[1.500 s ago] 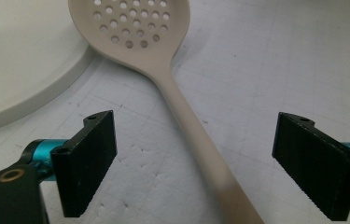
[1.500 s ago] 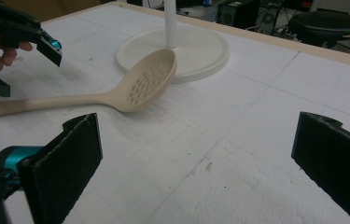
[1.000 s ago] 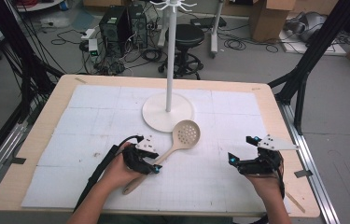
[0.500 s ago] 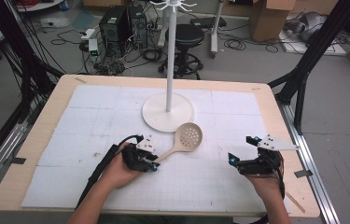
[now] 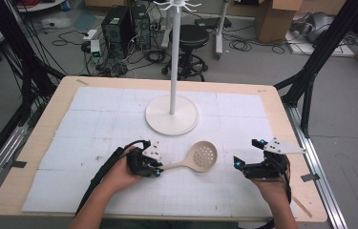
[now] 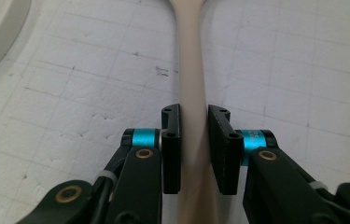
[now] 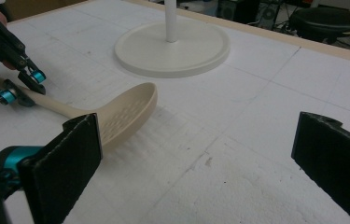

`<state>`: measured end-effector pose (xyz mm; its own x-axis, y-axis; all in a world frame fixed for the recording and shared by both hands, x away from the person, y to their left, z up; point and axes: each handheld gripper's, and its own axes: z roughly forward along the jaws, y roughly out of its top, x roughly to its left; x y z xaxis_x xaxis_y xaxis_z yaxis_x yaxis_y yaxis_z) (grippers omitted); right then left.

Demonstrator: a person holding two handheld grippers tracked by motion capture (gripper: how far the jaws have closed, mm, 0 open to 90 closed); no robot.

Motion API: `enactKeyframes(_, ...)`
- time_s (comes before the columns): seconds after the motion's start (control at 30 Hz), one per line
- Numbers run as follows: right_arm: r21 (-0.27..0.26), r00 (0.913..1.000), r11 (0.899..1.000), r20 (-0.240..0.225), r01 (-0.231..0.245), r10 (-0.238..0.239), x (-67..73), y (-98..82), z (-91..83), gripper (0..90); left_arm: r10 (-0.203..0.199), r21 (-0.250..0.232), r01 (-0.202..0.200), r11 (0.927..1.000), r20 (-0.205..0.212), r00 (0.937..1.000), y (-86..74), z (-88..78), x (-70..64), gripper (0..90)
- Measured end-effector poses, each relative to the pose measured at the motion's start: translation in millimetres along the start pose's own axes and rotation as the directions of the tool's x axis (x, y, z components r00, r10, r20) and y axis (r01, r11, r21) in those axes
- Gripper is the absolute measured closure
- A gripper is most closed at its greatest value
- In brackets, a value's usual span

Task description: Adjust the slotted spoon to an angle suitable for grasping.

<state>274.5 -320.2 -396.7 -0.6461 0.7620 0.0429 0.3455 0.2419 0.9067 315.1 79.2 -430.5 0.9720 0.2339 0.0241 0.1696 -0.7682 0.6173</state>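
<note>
Spoon handle clamped in left tongs; open mat around.

Seen from above: a light wooden table under a white gridded mat, with a white stand on a round base near the middle. In front of that base, a beige slotted spoon, bowl to the right, handle running left into the left gripper, jaws just closed on that handle. Well apart to the right, the right gripper, jaws spread, nothing between them, pointing toward the spoon's bowl.
</note>
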Motion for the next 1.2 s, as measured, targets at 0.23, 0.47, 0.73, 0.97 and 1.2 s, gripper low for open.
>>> enactKeyframes(0.23,0.003,1.0,1.0,-0.003,-0.002,0.002,0.1,0.1,0.1,0.5,0.005,-0.019,-0.005,0.9998,0.019,0.9998,1.6,2.9,1.5,76.1)
enactKeyframes(0.47,-0.003,1.0,1.0,-0.004,0.004,-0.004,0.6,0.8,-0.1,0.5,0.054,-0.004,-0.054,0.9986,0.034,0.998,20.4,15.8,-2.2,76.0)
enactKeyframes(0.73,-0.01,1.0,1.0,-0.001,-0.002,0.002,-1.4,0.4,-2.7,0.4,0.036,-0.005,-0.036,0.9993,0.051,0.9981,27.2,20.0,-4.8,68.0)
enactKeyframes(0.97,-0.013,0.9999,1.0,0.006,-0.011,0.011,-3.3,-1.4,-7.1,0.4,0.003,-0.044,-0.002,0.999,0.029,0.9996,4.0,-5.0,-7.6,61.0)
enactKeyframes(1.2,-0.009,0.9999,1.0,0.005,-0.015,0.015,-2.3,-1.7,-7.1,0.4,-0.07,-0.068,0.068,0.9954,-0.019,0.9974,-31.9,-28.9,-1.1,56.1)
